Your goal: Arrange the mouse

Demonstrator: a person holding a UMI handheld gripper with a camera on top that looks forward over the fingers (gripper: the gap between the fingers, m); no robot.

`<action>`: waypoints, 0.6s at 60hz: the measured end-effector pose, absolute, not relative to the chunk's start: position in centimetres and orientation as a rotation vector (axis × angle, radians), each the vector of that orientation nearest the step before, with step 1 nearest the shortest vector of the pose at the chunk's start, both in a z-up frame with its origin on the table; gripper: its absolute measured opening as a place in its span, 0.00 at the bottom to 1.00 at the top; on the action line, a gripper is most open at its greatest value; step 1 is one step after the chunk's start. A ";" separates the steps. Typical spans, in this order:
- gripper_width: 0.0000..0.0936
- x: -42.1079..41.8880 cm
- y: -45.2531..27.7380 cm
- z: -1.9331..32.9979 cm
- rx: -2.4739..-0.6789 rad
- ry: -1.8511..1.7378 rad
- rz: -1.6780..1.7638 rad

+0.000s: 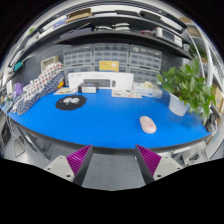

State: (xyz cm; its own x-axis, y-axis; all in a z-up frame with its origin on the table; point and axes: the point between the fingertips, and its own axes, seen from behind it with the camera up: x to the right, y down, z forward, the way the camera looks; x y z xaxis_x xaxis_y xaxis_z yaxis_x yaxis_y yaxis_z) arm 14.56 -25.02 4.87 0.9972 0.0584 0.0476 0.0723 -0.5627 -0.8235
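A pale pinkish-white mouse lies on the blue table top, ahead of my fingers and off to the right. A round black mouse pad with a small white thing on it lies farther off to the left. My gripper is held back over the table's near edge. Its two fingers with magenta pads stand wide apart, and nothing is between them.
A green potted plant stands at the right end of the table. A white box and several small items stand along the back edge, with grey drawer cabinets behind. Cluttered things lie at the far left.
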 end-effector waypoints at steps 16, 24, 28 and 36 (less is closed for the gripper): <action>0.92 24.8 -25.0 2.0 -2.224 0.051 -0.128; 0.92 27.7 -22.5 1.5 -2.232 0.078 -0.131; 0.92 28.4 -20.8 1.6 -2.224 0.071 -0.126; 0.92 28.7 -16.6 1.4 -2.214 0.045 -0.086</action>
State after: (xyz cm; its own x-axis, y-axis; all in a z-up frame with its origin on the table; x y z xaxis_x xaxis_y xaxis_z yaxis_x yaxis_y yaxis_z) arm 28.71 -16.58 1.42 0.9969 -0.0638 0.0461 -0.0015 -0.6007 -0.7995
